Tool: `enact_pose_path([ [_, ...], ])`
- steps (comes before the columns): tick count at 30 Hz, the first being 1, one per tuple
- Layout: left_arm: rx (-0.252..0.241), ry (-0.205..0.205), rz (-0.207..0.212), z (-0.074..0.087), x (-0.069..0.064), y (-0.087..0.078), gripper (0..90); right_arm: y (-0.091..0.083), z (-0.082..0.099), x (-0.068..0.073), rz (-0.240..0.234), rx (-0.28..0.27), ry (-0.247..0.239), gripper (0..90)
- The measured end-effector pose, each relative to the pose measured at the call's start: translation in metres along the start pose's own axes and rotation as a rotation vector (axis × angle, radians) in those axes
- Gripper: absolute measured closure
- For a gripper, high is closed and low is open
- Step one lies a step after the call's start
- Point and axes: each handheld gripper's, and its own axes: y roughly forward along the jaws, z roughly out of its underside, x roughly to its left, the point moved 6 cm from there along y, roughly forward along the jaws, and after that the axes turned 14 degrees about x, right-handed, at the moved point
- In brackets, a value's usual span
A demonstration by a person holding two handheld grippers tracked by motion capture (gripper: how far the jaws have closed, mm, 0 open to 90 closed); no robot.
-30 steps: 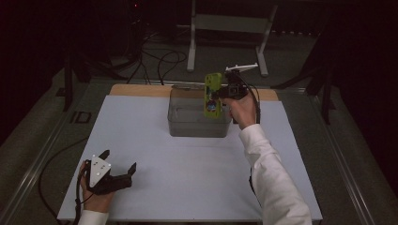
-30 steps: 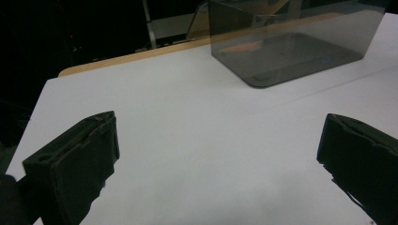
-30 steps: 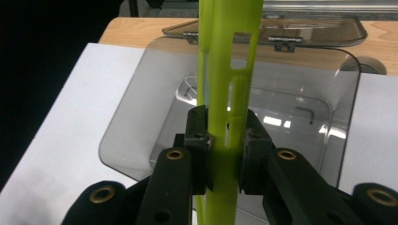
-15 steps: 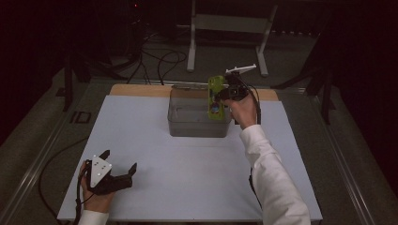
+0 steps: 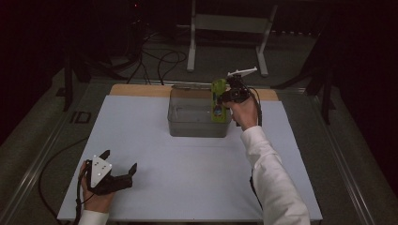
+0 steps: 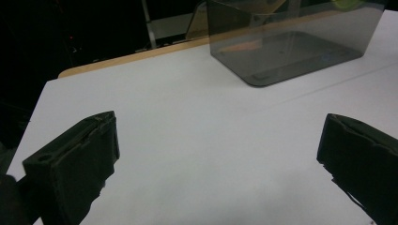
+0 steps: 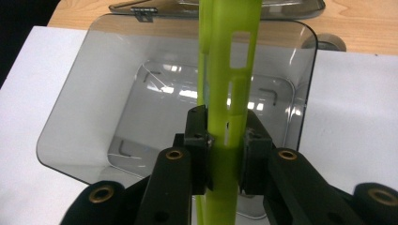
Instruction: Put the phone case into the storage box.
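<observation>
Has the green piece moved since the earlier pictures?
No. The green piece, held in the right tongs, stays over the right end of the clear bin.

The container point(image 7: 94, 93) is showing smoked, translucent plastic with a glossy finish that is reflecting light. The green tool point(image 7: 230, 84) is appearing as smooth, slotted plastic. The table point(image 6: 187, 140) is presenting a matt white surface, with a bare wood edge point(image 7: 366, 23) bordering it.

Dark room all around, the white table top point(image 5: 187, 183) catching the light. Behind it, a grey metal stand point(image 5: 225, 23) and black cables point(image 5: 155, 58) sprawl across the dim floor point(image 5: 28, 154).
</observation>
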Motion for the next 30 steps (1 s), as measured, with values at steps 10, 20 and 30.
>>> enact_pose_path([
  [10,-0.002,0.001,-0.001,0.000,-0.001,0.000,0.1,0.004,0.001,-0.004,0.005,0.011,0.020,77.3],
  [20,-0.004,0.001,-0.001,0.000,-0.001,0.000,0.0,0.012,-0.002,-0.006,-0.003,0.013,0.049,76.9],
  [30,-0.003,0.005,-0.003,0.000,-0.002,0.000,0.1,0.021,-0.005,-0.009,-0.011,0.014,0.072,77.4],
])
